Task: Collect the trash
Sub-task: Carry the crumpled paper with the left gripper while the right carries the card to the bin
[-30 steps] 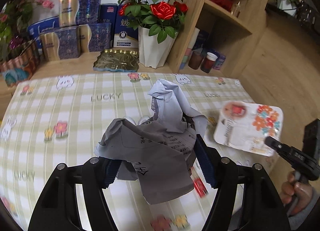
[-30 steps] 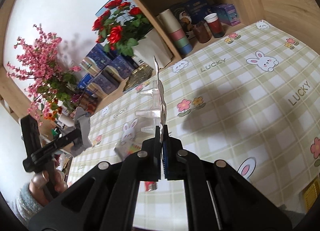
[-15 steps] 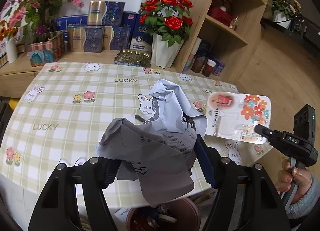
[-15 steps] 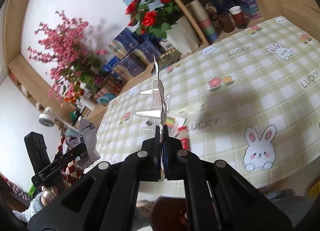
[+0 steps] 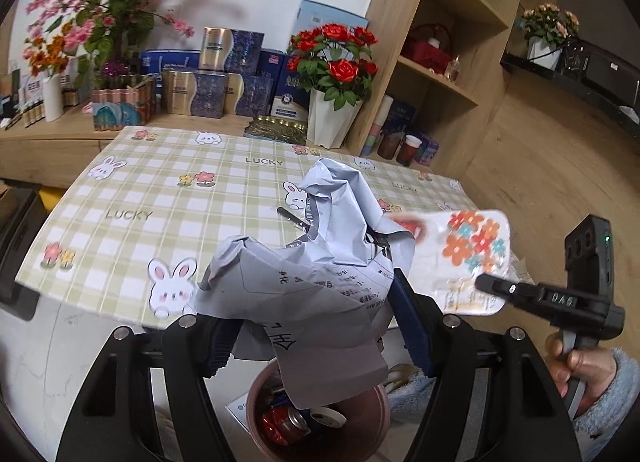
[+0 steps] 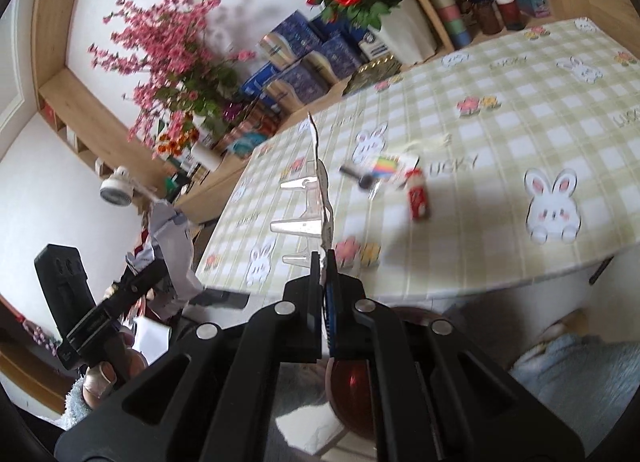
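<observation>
The left tool (image 5: 316,326) is clamped on a wad of crumpled grey paper (image 5: 320,270), its blue pads (image 5: 412,326) pressing the wad from both sides with the jaws standing fairly wide around its bulk. The paper hangs right over a round reddish-brown bin (image 5: 320,418) on the floor, below the near edge of the surface (image 5: 160,198); a red can (image 5: 284,422) and other scraps lie inside the bin. The right tool (image 6: 325,262) is pinched fully closed on the bottom edge of a flat blister card (image 6: 320,182), seen edge-on in its own view with clear plastic bulges sticking out to one side. In the left view the same card (image 5: 472,254) shows its face, white with orange and red flowers, held in the air to the right of the bin and a little higher than the paper, beyond the surface's near corner. A hand (image 5: 576,366) in a fuzzy pale blue sleeve (image 5: 608,394) grips the right tool's handle. Farther from the bin, on the checked bunny-print cloth, lie a small red bottle (image 6: 416,198), a rainbow-striped wrapper (image 6: 386,164) and a dark pen-like thing (image 6: 356,176), all close together. A white vase of red roses (image 5: 332,102) stands at the surface's far edge, farthest from the bin.
</observation>
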